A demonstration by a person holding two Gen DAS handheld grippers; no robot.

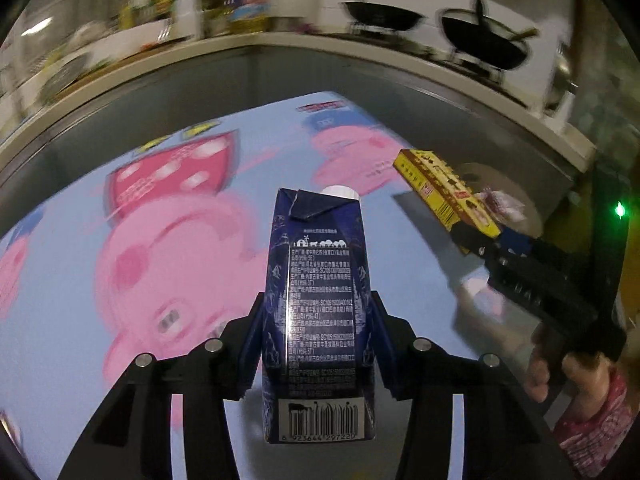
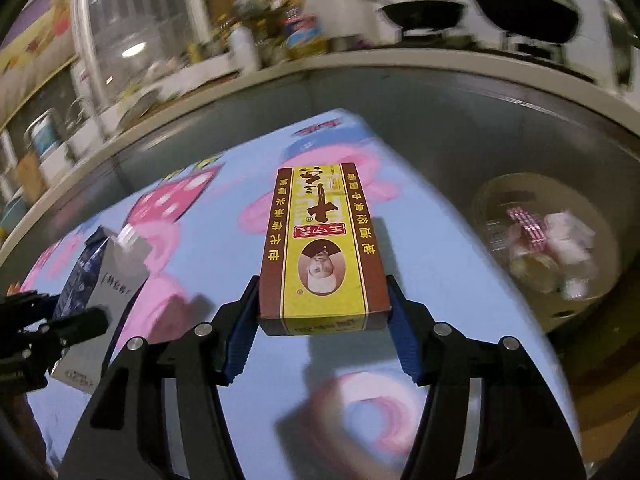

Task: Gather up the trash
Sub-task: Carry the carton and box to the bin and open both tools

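Two grippers each hold one piece of trash above a glossy blue tablecloth (image 1: 60, 312) printed with pink cartoon pigs. The left gripper (image 1: 318, 344) is clamped on one dark blue rectangular drink carton (image 1: 318, 312) with a white cap. The right gripper (image 2: 324, 316) is clamped on one flat yellow-and-brown cardboard box (image 2: 324, 240). One round bin (image 2: 548, 240), right of the table, holds crumpled wrappers. Two black pans sit on the counter behind.
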